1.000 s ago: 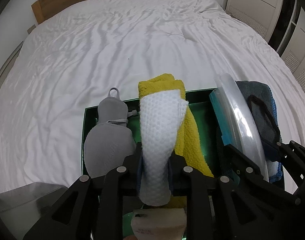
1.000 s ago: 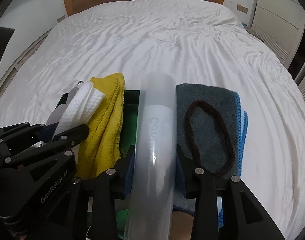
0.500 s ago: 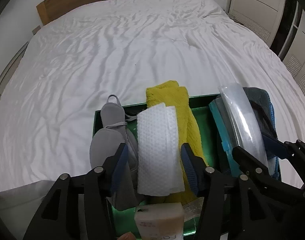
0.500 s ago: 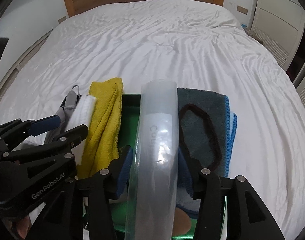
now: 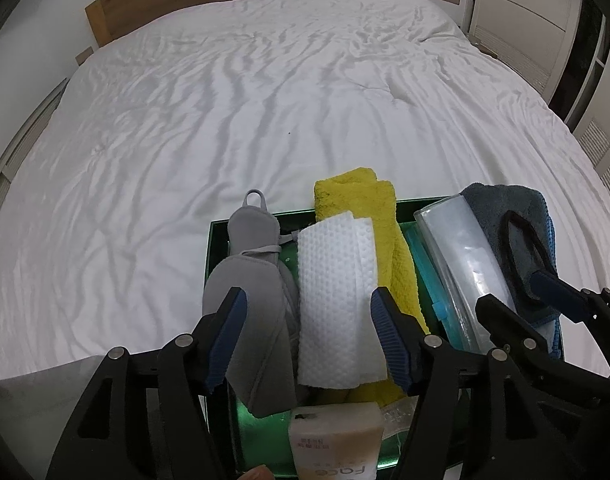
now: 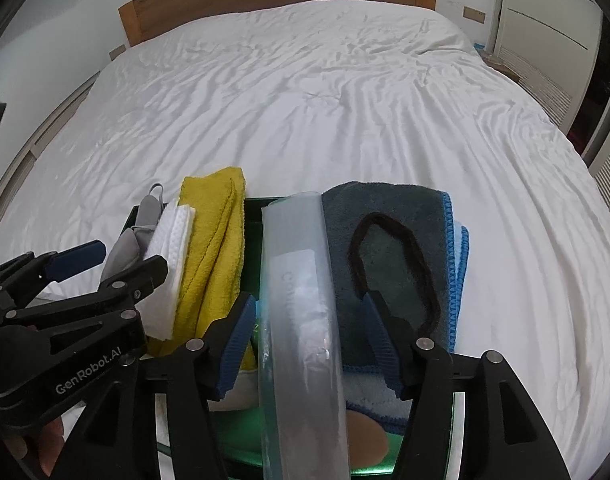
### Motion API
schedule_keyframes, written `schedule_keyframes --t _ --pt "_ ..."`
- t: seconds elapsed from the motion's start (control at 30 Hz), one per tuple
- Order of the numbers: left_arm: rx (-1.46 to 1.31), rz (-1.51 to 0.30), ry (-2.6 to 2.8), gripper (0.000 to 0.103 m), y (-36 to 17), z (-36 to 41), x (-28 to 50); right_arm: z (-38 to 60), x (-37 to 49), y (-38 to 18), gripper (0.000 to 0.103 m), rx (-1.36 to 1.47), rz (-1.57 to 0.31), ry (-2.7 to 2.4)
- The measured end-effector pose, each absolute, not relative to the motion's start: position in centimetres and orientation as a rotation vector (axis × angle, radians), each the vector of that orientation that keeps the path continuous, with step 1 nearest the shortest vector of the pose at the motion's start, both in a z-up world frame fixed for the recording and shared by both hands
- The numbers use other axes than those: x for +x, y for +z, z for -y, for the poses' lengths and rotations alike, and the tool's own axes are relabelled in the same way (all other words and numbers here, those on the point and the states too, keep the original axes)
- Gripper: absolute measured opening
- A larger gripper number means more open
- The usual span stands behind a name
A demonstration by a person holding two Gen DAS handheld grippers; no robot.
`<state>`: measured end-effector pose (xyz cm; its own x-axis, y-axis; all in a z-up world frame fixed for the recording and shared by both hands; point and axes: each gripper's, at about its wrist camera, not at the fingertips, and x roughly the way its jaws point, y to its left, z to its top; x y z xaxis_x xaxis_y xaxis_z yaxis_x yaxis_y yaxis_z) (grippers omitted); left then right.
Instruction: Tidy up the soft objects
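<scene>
White waffle cloth (image 5: 337, 300) lies folded between your left gripper (image 5: 309, 336) fingers, which are opening, their blue pads clear of it on both sides. It sits in the green tray (image 5: 217, 240) on the bed (image 5: 265, 92), with the grey eye mask (image 5: 249, 292) just beside it on one side and the yellow towel (image 5: 385, 216) against it on the other. Your right gripper (image 6: 305, 344) fingers are opening too, straddling the clear plastic packet (image 6: 301, 300) without pressing on it. Past that packet the dark grey towel (image 6: 385, 216) rests on a blue-edged cloth, and a dark hair band (image 6: 393, 264) lies looped on top. A beige tube (image 5: 333, 436) shows at the tray's near end.
</scene>
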<state>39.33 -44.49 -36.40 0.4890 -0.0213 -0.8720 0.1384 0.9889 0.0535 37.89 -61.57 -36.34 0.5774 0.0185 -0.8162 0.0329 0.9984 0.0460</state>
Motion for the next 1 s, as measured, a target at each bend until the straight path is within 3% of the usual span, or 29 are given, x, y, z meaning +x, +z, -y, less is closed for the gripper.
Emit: schedule_keyframes --t 0.63,0.8,1.0 --pt "0.13 -1.017 -0.085 0.06 -35.6 45.0 38.1 61.5 35.5 -34.0 0.068 0.006 -0.902 -0.048" --pt "0.119 -1.003 -0.086 0.076 -35.0 45.3 37.3 61.9 34.5 -33.3 0.074 -0.022 -0.886 -0.08" --pt "0.111 -0.987 -0.125 0.085 -33.6 45.9 35.2 62.1 32.0 -31.9 0.077 -0.075 -0.86 -0.146"
